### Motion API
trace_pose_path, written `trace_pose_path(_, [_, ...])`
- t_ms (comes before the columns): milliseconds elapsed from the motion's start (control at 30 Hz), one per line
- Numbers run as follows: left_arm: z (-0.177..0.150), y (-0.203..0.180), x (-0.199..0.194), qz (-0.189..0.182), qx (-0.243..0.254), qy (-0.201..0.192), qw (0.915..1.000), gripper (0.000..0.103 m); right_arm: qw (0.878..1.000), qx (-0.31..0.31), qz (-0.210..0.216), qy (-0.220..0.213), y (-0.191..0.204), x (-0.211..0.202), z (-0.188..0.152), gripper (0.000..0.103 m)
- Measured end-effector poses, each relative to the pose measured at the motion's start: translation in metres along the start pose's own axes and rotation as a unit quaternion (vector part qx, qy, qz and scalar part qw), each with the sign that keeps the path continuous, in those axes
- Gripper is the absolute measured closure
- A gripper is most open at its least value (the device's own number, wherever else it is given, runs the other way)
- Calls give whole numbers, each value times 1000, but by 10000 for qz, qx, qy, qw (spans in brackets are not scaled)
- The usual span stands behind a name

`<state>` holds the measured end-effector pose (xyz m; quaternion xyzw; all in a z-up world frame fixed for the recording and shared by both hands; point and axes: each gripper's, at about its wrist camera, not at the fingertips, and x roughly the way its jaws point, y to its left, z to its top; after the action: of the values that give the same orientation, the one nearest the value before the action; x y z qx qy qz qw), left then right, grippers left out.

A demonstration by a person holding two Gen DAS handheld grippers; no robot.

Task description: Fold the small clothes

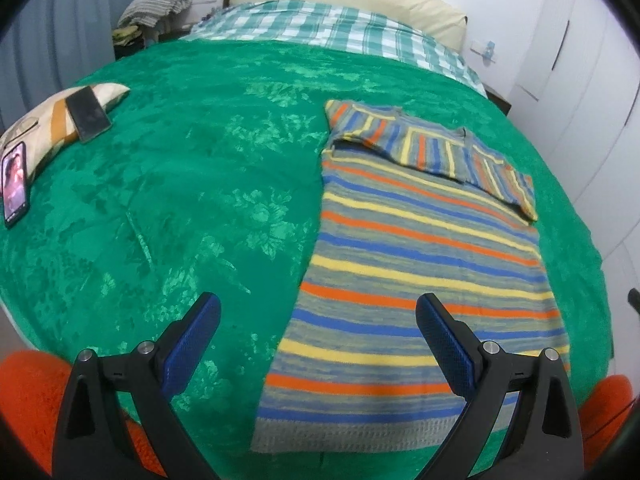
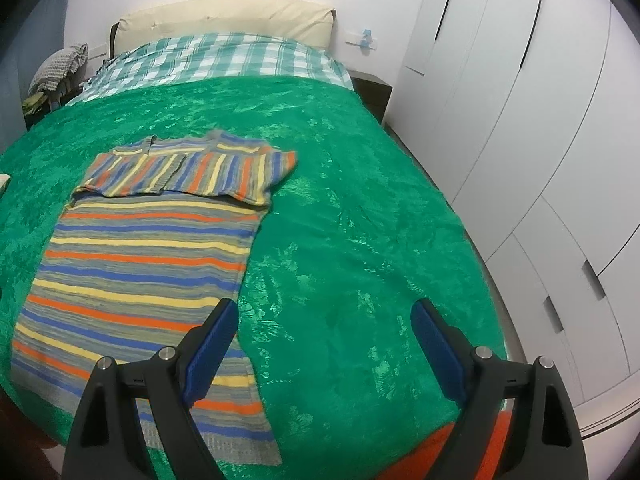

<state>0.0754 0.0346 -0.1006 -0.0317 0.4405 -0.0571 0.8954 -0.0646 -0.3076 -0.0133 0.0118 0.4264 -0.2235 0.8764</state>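
So the striped sweater (image 1: 420, 264) lies flat on the green bed (image 1: 180, 200), long way pointing away from you, its bottom edge nearest, between your left gripper (image 1: 318, 320) and right gripper (image 2: 324, 328), both wide apart and holding nothing.

No legible text; lit phone (image 1: 15, 184) screen too blurred.

Black hand-held gripper (image 1: 318, 320), blue pads (image 1: 200, 332).
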Motion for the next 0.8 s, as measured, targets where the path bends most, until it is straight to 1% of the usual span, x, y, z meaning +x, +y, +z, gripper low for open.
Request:
trace_pose_path(433, [-3,1,3,66,4,50,10000,4,9999,22,-107,12,-2,-2,1,16])
trace_pose_path(500, [-5,1,6,108,48,113,9999,4,10000,32,-90,4,-2,-2,1,16])
trace_pose_path(567, [-8,4,13,205,111,277,9993,4,10000,99,-12,-10,-5,-1,0,16])
trace_pose_path(600, [-11,7,17,254,112,377,9989,4,9997,200,153,-25,-9,1,-2,16])
trace_pose_path(667, [-18,16,31,290,76,716,9970,4,9961,442,762,67,-18,10,-8,16])
trace_pose_path(700, [-24,22,40,272,55,989,9947,4,9929,538,1046,184,-21,16,-12,16])
trace_pose_path(733, [-30,26,49,266,59,1255,9917,4,9878,643,1362,406,-27,27,-20,16])
trace_pose_path(767, [-36,28,57,303,89,1473,9886,5,9837,689,1546,601,-29,36,-27,16])
trace_pose_path(800, [-39,29,62,348,117,1599,9865,5,9796,699,1709,788,-31,44,-34,16])
